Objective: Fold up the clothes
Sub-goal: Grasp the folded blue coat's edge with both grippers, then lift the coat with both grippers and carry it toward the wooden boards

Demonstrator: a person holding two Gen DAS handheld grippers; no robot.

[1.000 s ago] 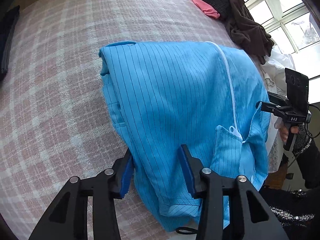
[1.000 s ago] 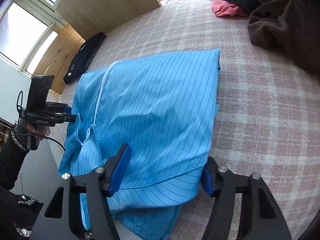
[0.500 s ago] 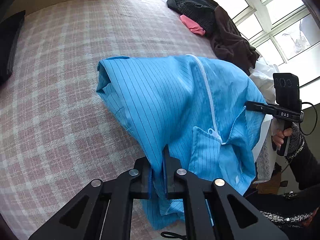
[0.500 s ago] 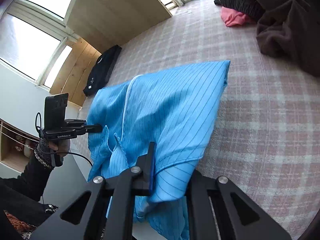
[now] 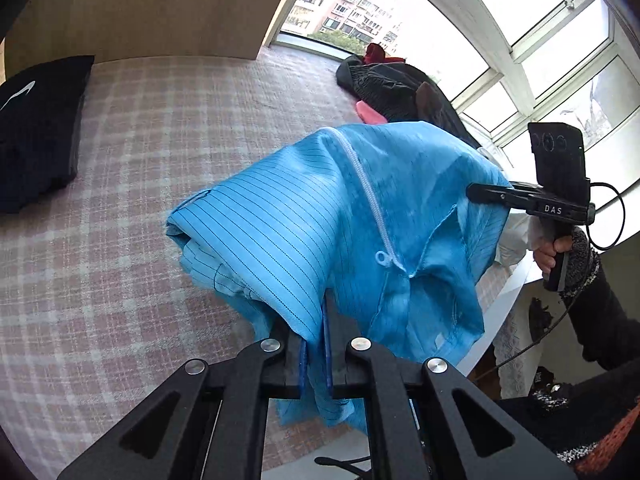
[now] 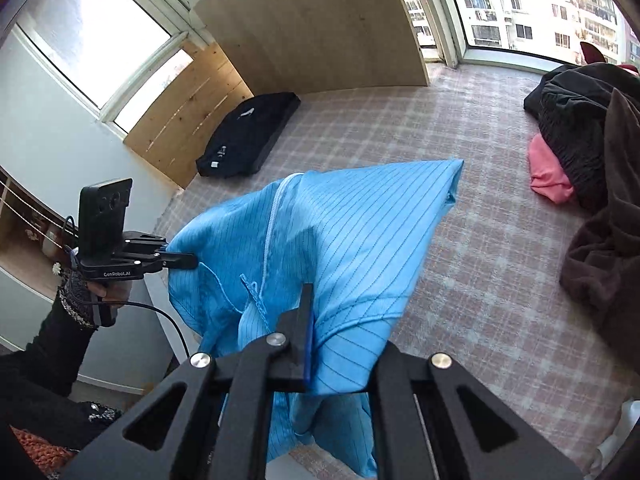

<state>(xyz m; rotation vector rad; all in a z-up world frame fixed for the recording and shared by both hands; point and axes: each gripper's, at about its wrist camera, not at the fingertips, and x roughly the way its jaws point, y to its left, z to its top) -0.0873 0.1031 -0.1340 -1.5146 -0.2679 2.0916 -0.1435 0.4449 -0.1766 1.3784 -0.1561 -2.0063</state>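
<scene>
Jacket [image 5: 304,216] up off the bed [image 5: 140,128] at its near edge, far end draped on the plaid. Left gripper [image 5: 316,356] and right gripper [image 6: 308,348] both clamped on fabric, prob. to carry the hem fwd for a fold.

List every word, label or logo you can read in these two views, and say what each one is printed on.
"DAS": white letters on the side of the right gripper, seen from the left wrist.
"GenRobot.AI": white letters on the body of the left gripper, seen from the right wrist.
White marks and a small tag on the folded black garment: too small to read.
The blue garment shows no text.
</scene>
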